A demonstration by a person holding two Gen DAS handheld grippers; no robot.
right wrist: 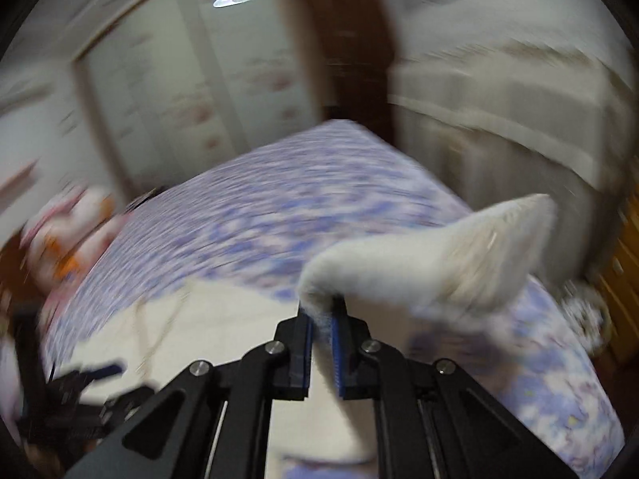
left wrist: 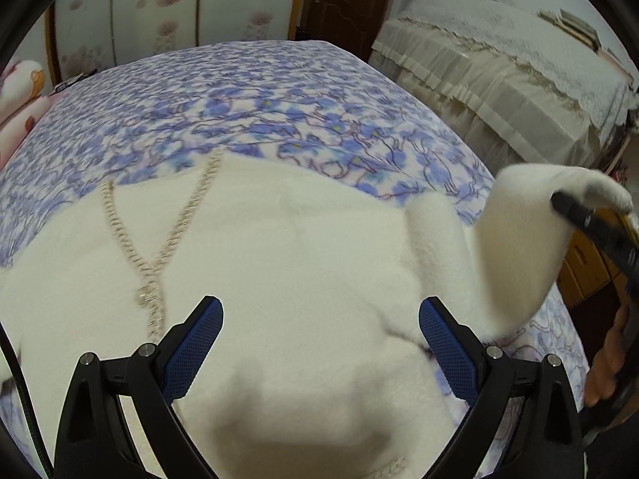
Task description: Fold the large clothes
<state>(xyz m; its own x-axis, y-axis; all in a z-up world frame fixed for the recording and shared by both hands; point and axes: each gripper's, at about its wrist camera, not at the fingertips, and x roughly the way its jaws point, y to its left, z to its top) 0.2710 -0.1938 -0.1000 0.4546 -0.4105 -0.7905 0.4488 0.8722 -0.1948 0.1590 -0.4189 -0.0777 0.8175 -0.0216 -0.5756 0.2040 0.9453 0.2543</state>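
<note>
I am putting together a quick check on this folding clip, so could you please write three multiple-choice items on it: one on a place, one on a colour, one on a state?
1. Where does the white garment lie?
A. On the floral bedspread
B. On the floor
C. Over a chair

2. What colour are the pads on the gripper fingers?
A. Red
B. Blue
C. Yellow

3. How does the left gripper stand?
A. Shut on the trim
B. Shut on a sleeve
C. Open, holding nothing

Key:
1 A: the floral bedspread shows around the garment.
2 B: the pads are blue with a dotted texture.
3 C: its fingers are spread wide above the cloth, while the right gripper is the one clamped on a lifted sleeve.
</note>
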